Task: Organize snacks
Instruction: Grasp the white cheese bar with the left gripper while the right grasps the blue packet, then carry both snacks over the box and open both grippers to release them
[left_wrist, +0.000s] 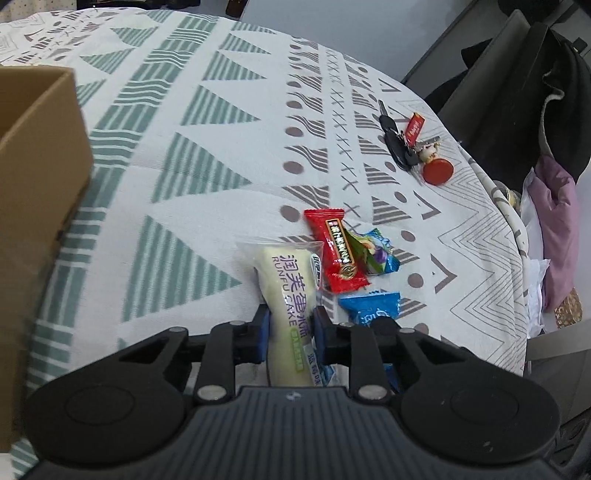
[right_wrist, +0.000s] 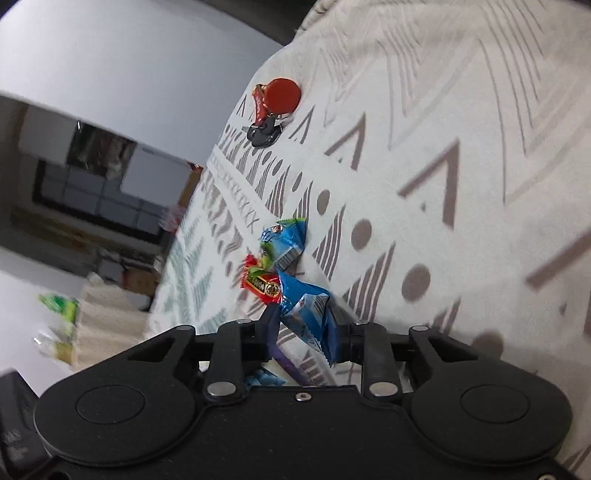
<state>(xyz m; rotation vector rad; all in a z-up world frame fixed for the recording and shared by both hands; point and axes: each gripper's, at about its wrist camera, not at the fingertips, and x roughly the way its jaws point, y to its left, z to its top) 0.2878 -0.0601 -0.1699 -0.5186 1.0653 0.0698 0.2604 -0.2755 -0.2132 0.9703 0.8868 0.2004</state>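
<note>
In the left wrist view my left gripper (left_wrist: 291, 325) is shut on a pale cake in a clear wrapper (left_wrist: 286, 280) with purple lettering, its far end resting on the patterned tablecloth (left_wrist: 177, 155). Beside it lie a red snack packet (left_wrist: 336, 251), a green-and-blue packet (left_wrist: 373, 251) and a blue packet (left_wrist: 369, 308). In the right wrist view my right gripper (right_wrist: 304, 325) is shut on that blue packet (right_wrist: 308, 310), which stands crumpled between the fingers. Beyond it lie the red packet (right_wrist: 264, 286) and the green-and-blue packet (right_wrist: 284, 242).
A brown cardboard box (left_wrist: 37, 192) stands at the left of the table. A bunch of keys with a red tag and red disc (left_wrist: 410, 142) lies toward the far right, near the table's edge. A dark chair with clothes (left_wrist: 535, 110) stands past that edge.
</note>
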